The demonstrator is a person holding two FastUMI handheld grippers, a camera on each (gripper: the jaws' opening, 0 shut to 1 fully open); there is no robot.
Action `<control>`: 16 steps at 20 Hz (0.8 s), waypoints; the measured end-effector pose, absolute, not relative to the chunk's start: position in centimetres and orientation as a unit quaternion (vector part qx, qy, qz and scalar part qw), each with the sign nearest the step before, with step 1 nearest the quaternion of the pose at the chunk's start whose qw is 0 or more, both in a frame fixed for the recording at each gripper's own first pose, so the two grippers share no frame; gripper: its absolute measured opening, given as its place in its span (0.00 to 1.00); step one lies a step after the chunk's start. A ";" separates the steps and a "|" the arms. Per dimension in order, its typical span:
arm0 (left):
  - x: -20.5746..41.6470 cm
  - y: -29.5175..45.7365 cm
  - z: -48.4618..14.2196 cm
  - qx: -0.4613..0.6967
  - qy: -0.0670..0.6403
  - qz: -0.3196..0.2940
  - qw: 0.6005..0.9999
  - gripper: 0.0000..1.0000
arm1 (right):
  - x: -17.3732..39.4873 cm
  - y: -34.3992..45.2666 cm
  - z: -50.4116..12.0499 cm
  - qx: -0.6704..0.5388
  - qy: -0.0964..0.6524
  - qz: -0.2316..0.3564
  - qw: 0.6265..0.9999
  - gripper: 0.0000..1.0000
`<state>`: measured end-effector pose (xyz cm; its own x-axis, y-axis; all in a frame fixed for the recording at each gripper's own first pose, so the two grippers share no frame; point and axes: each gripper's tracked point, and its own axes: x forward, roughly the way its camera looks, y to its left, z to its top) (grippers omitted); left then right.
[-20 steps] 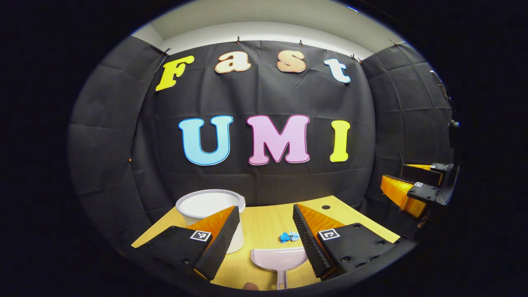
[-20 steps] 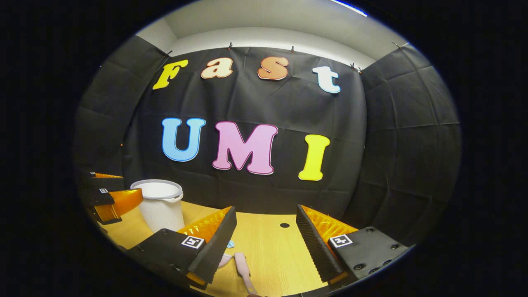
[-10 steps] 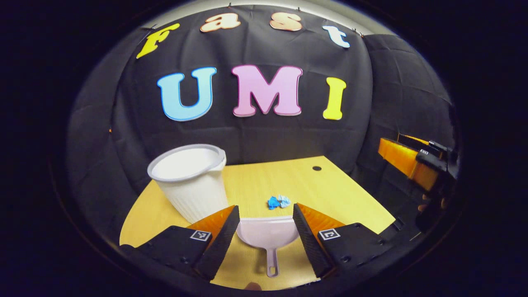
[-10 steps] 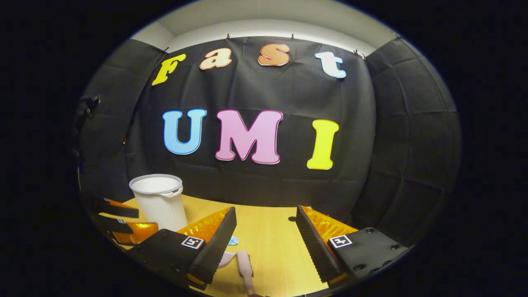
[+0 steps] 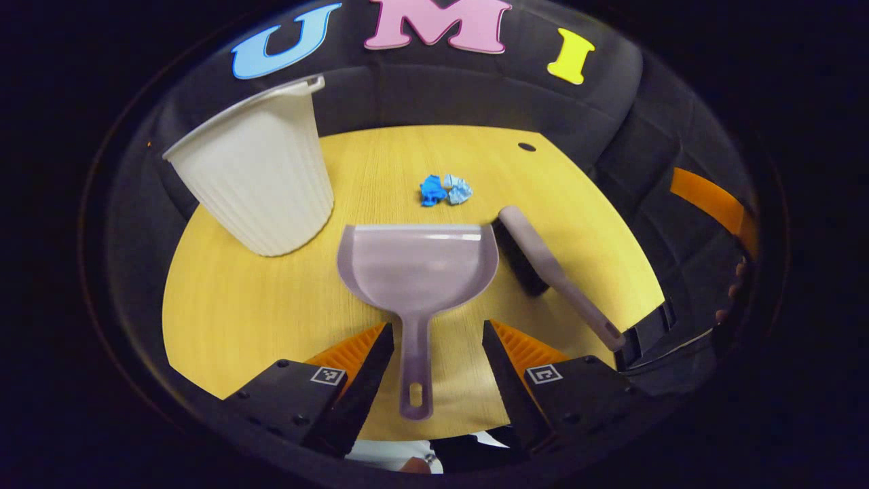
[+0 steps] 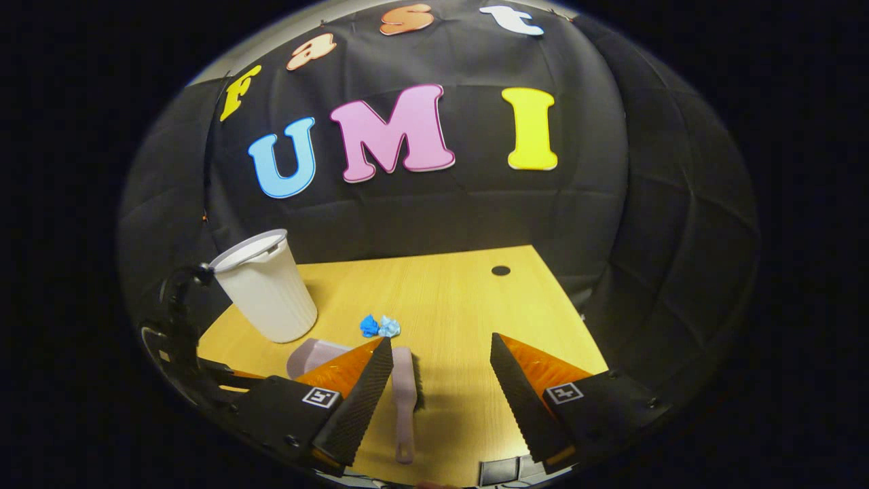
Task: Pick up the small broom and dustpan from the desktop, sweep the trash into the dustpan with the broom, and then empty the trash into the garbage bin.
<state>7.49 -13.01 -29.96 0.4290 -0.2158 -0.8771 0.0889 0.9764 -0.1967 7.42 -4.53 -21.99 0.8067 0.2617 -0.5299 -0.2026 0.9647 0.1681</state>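
Observation:
A pale lilac dustpan lies flat on the wooden table, its mouth facing the crumpled blue trash. My left gripper is open, its fingers standing either side of the dustpan's handle without touching it. The small lilac broom lies to the right of the pan. In the right gripper view the broom lies just inside the left finger of my open right gripper. The dustpan and trash lie further left and ahead.
A white ribbed garbage bin stands at the table's back left, close to the dustpan; it shows as the bin in the right gripper view. A small round hole marks the far table edge. The other gripper's orange finger hangs at the right.
Both grippers have tipped down and come in over the table. The dustpan's handle now lies between the left fingers, and the broom lies by the right gripper's left finger.

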 end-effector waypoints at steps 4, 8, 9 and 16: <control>8.1 -12.4 -31.5 -0.060 0.577 -0.070 0.811 0.80 | 5.9 -4.1 -26.3 0.028 0.358 0.169 0.918 0.94; 8.5 -12.6 -32.6 -0.061 0.629 -0.069 0.772 0.80 | 3.2 -3.9 -29.1 0.044 0.417 0.181 0.890 0.94; 8.6 -12.5 -33.0 -0.059 0.642 -0.068 0.762 0.71 | 2.5 -3.7 -29.8 0.048 0.430 0.184 0.882 0.94; 9.4 -12.0 -34.4 -0.046 0.685 -0.058 0.725 0.32 | 0.7 -3.4 -32.7 0.088 0.496 0.168 0.847 0.95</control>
